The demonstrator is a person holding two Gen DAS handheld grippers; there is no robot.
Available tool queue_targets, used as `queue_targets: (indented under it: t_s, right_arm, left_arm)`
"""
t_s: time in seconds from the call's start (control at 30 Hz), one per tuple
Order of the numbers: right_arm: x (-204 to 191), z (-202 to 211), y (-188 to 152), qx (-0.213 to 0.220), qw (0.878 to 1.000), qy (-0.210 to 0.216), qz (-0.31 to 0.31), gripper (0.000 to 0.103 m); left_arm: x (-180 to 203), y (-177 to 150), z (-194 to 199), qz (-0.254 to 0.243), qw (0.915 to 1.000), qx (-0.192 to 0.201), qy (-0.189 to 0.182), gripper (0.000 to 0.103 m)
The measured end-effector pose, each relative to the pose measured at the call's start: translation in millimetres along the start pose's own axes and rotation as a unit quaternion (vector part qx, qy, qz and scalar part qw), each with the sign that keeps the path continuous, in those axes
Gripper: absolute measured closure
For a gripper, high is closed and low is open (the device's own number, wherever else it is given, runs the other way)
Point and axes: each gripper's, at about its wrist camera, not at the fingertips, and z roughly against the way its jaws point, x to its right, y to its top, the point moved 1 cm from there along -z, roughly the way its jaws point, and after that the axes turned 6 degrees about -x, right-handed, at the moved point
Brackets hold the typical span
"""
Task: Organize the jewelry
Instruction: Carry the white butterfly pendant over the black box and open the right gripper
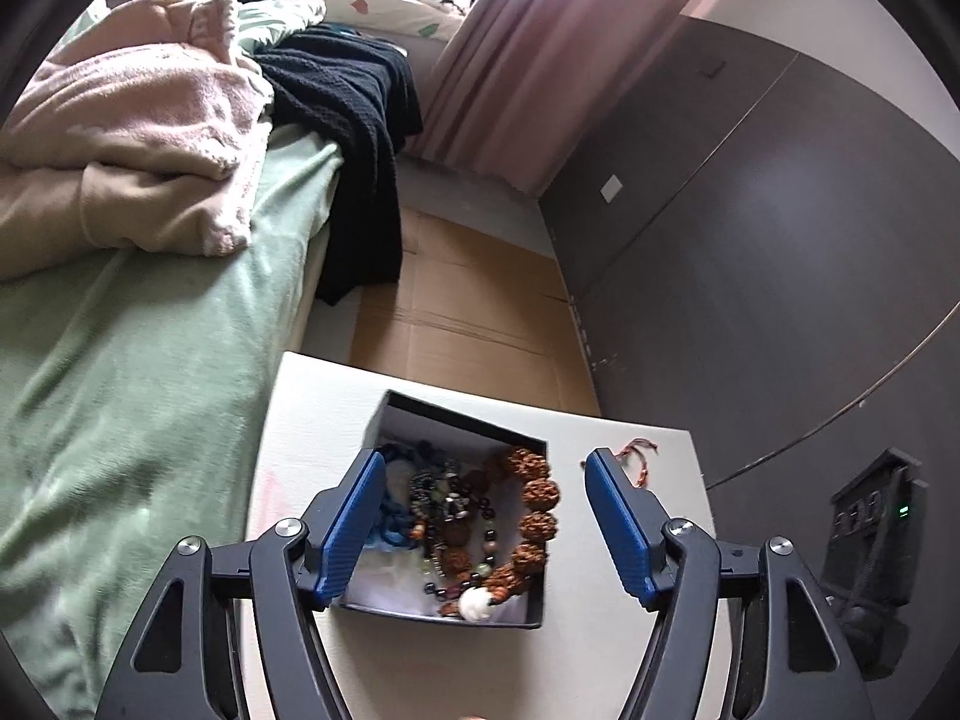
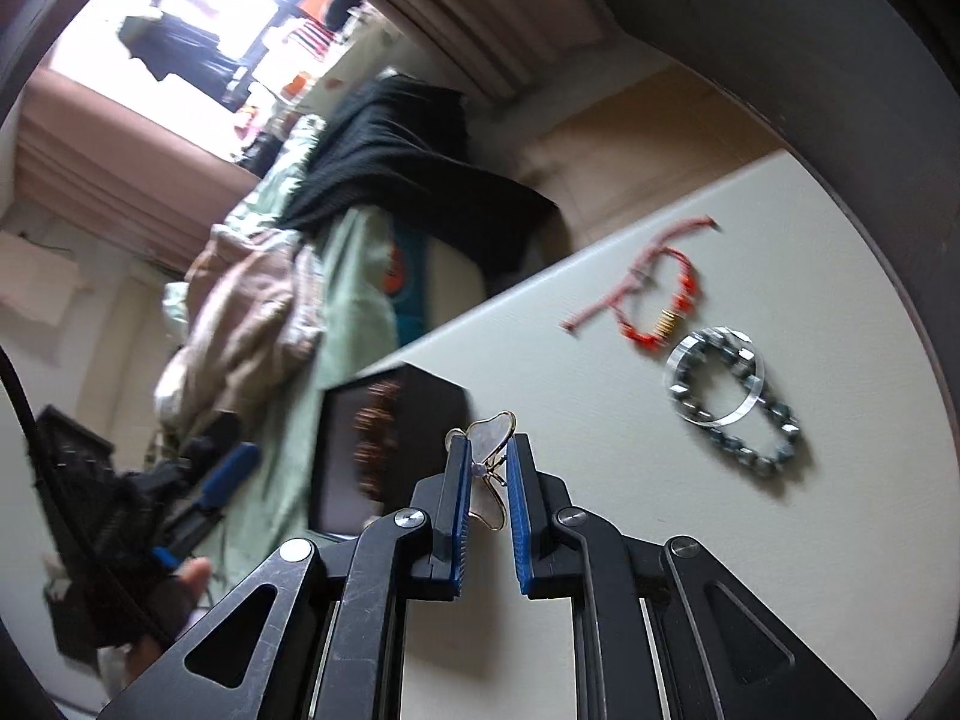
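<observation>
A black box (image 1: 462, 417) on the white table (image 1: 312, 420) holds several bead bracelets, among them a string of big brown seed beads (image 1: 537, 525) with a white bead. My left gripper (image 1: 486, 462) hangs open above the box, nothing between its blue pads. In the right wrist view my right gripper (image 2: 485, 450) is shut on a gold-rimmed pearly butterfly ornament (image 2: 493, 433), lifted above the table. The box (image 2: 432, 420) stands left of it. On the table to the right lie a red cord bracelet (image 2: 666, 300) and a grey bead bracelet (image 2: 741, 420) with a clear ring.
A bed with a green sheet (image 1: 138, 360), a pink blanket (image 1: 138, 120) and a black knit (image 1: 354, 120) runs along the table's left. Cardboard (image 1: 468, 300) covers the floor beyond. A dark wall (image 1: 750, 240) and a black power unit (image 1: 876, 516) lie right. A red cord end (image 1: 639, 459) shows by the right pad.
</observation>
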Motion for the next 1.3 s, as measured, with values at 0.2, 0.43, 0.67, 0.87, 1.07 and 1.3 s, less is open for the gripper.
queue_targets:
  t_s: [0.2,0.43,0.67,0.87,1.07,1.3]
  right_arm:
    - [-29,-8,3,0.014,0.998,0.056,0.008,0.089]
    - [-61,-30,-2,0.014,0.995,0.098,0.017,0.089]
    - [-99,-65,-12,-0.019,0.992,0.113,0.06,0.071]
    - [-75,-55,-7,-0.007,0.996,0.085,0.035,0.054]
    - [-43,-18,-1,0.03,0.998,0.054,0.007,0.053]
    - [-12,21,-2,0.063,0.998,-0.018,-0.013,0.037]
  left_arm:
    - [-15,4,8,0.003,0.9998,0.002,0.018,0.031]
    - [-36,11,25,0.027,0.9993,0.02,0.018,0.025]
    - [-42,12,27,0.031,0.9991,0.02,0.02,0.025]
    - [-40,11,28,0.03,0.9993,0.021,0.012,0.025]
    - [-22,8,23,0.012,0.9998,0.017,0.005,0.025]
    - [12,-1,15,-0.024,0.9996,0.011,-0.006,0.025]
